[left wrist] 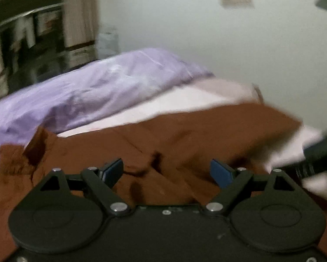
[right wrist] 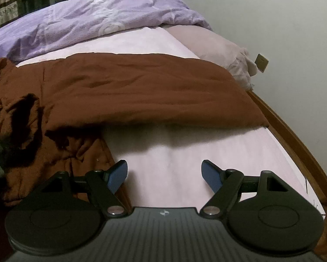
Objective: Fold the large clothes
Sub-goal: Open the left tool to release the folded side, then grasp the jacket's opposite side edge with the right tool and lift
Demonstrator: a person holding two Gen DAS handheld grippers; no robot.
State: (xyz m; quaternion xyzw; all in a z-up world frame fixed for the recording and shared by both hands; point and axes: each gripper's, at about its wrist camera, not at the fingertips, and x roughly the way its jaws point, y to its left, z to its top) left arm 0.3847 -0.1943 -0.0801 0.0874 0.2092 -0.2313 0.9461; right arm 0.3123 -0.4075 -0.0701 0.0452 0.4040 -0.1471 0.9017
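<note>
A large brown garment (right wrist: 141,89) lies spread across the pale pink bed sheet (right wrist: 174,157), with a bunched, crumpled part at its left (right wrist: 23,118). My right gripper (right wrist: 164,170) is open and empty above bare sheet, just in front of the garment's near edge. In the left wrist view, which is blurred, my left gripper (left wrist: 166,170) is open and empty directly over the brown garment (left wrist: 185,131). The right gripper's dark body (left wrist: 320,155) shows at that view's right edge.
A crumpled lilac duvet (right wrist: 87,19) lies across the far part of the bed. A pink pillow (right wrist: 220,48) sits at the far right. A wooden bed frame (right wrist: 294,144) runs along the right edge beside a white wall (right wrist: 283,21). Curtains and shelves (left wrist: 32,32) stand beyond.
</note>
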